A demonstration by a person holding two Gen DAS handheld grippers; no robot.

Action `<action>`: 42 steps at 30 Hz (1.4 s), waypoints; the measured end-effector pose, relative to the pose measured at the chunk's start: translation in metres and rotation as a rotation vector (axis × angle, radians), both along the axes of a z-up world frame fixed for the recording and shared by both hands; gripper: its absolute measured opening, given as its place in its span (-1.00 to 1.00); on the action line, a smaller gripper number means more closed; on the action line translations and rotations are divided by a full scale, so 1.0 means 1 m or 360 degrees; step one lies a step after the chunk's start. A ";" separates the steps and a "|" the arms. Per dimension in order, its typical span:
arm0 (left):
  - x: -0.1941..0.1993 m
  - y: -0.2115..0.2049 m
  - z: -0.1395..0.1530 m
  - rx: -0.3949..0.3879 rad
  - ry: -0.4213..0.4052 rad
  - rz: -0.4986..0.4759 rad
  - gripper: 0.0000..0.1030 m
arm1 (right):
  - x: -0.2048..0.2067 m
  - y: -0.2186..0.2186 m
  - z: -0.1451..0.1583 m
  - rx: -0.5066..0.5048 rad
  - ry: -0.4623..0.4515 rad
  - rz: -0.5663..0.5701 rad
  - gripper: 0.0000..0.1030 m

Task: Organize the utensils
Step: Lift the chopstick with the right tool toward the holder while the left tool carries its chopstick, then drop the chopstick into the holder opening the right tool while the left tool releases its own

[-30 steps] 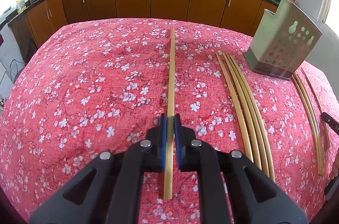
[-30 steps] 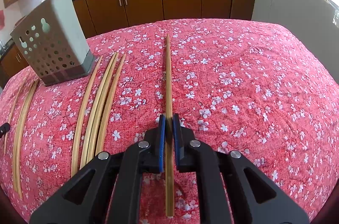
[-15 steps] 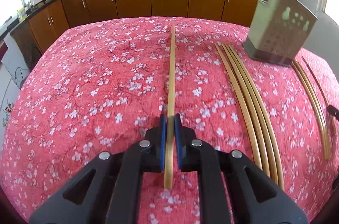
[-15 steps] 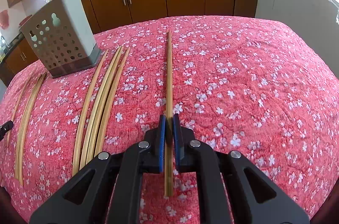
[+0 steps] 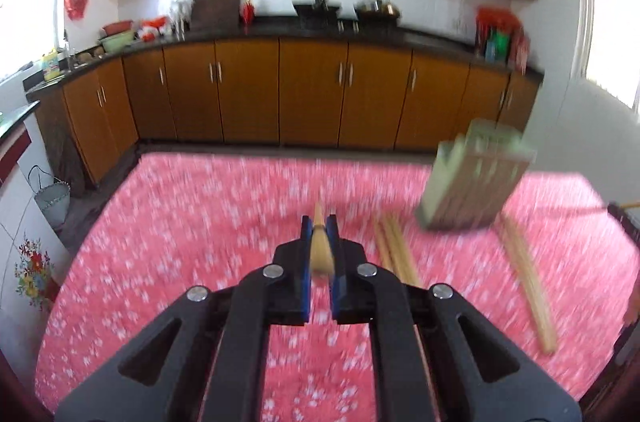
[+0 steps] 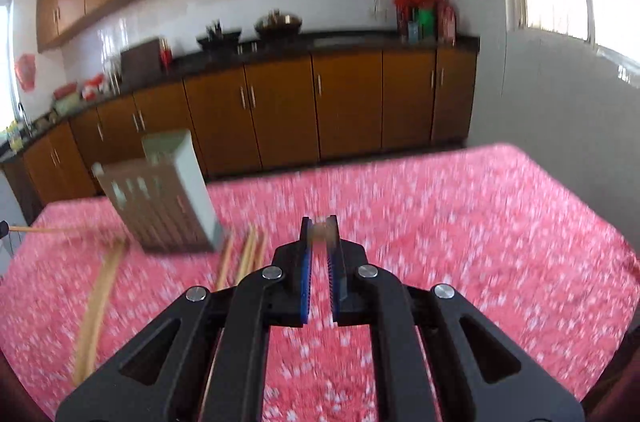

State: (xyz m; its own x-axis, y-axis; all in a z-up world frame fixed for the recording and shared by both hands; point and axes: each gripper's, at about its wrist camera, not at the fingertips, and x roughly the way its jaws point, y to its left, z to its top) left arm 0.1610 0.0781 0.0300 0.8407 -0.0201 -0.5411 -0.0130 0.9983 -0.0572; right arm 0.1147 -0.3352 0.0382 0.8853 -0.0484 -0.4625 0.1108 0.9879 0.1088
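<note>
Above the table (image 5: 168, 222), each gripper (image 5: 319, 222) (image 6: 319, 222) pinches one chopstick (image 5: 320, 246) (image 6: 320, 232), likely bound next for the holder (image 5: 476, 178) at two o'clock.

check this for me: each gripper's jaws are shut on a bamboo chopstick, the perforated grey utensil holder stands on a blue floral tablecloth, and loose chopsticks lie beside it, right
Wrong only on colour: the floral tablecloth is red-pink, not blue, as both wrist views show. The rest holds: the left gripper and the right gripper each have jaws shut on a bamboo chopstick, and the perforated grey utensil holder stands on the cloth with loose chopsticks beside it.
</note>
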 end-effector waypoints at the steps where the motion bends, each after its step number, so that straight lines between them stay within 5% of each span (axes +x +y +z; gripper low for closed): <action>1: -0.001 0.001 0.010 -0.0018 -0.0039 0.0012 -0.84 | 0.000 -0.001 0.006 0.0005 -0.0029 0.0000 -0.85; 9: 0.015 0.000 0.045 -0.0015 -0.0139 0.0067 -0.84 | 0.016 -0.003 0.041 0.0066 -0.0145 0.0002 -0.85; 16: 0.015 -0.020 0.122 -0.0186 -0.0422 -0.0013 -0.84 | 0.016 0.016 0.126 0.0220 -0.0517 0.0127 -0.85; 20: 0.017 -0.047 0.146 -0.0284 -0.0516 -0.0141 -0.84 | 0.024 0.035 0.137 0.0268 -0.0596 0.0206 -0.85; 28: 0.041 -0.104 0.117 -0.0267 -0.0397 -0.0315 -0.84 | 0.059 0.061 0.097 0.0240 -0.0441 0.0270 -0.85; 37: 0.074 -0.124 0.072 -0.0228 -0.0216 -0.0310 -0.84 | 0.070 0.075 0.067 0.0195 -0.0296 0.0307 -0.83; 39: 0.075 -0.123 0.069 -0.0240 -0.0212 -0.0296 -0.82 | 0.070 0.075 0.067 0.0208 -0.0287 0.0314 -0.70; 41: 0.075 -0.118 0.069 -0.0258 -0.0212 -0.0291 -0.76 | 0.068 0.074 0.069 0.0218 -0.0298 0.0307 -0.24; 42: 0.076 -0.117 0.070 -0.0271 -0.0215 -0.0288 -0.68 | 0.065 0.074 0.071 0.0219 -0.0315 0.0305 -0.22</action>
